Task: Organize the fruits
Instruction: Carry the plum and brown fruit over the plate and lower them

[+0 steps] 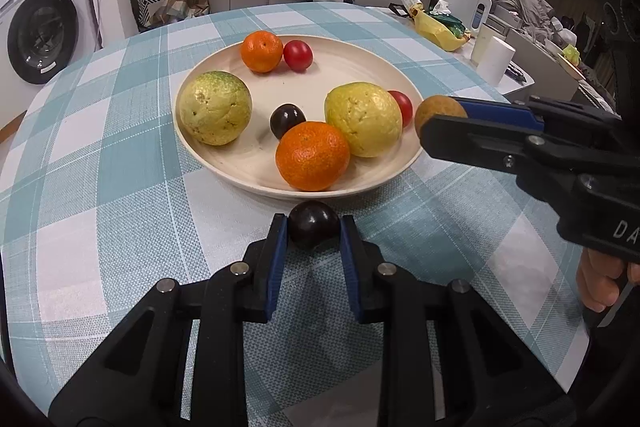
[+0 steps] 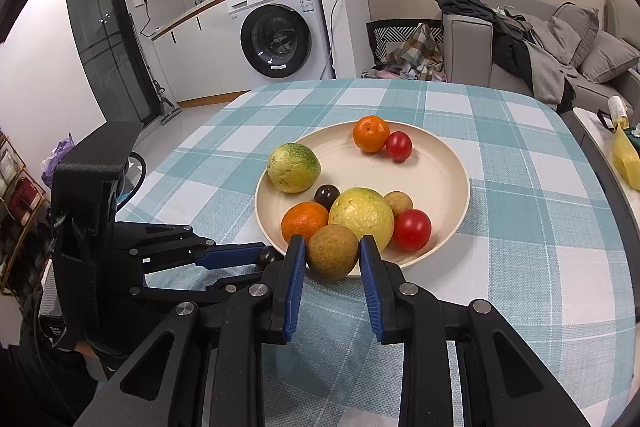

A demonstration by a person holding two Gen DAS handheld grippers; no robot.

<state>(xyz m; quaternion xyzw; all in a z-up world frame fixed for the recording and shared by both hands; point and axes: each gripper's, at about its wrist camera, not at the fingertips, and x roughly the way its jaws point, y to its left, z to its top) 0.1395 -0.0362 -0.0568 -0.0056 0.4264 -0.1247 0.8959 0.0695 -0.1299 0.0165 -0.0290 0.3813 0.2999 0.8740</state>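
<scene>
The bench point(image 1: 100, 155) with its checked cloth has lots of open room around my fingers, and its far edge is well past the plate point(image 1: 224, 163). The plate's near rim lies just in front of my left fingers point(image 1: 280, 251). Both my grippers tip downward. The plate holds two yellow-green fruits, two oranges, two red tomatoes and a dark plum. My left gripper point(image 1: 313, 231) is squeezing a second dark plum point(image 1: 312, 229) on the cloth. My right gripper point(image 2: 332, 259) is squeezing a brown fruit point(image 2: 332, 251) at the plate's near rim.
</scene>
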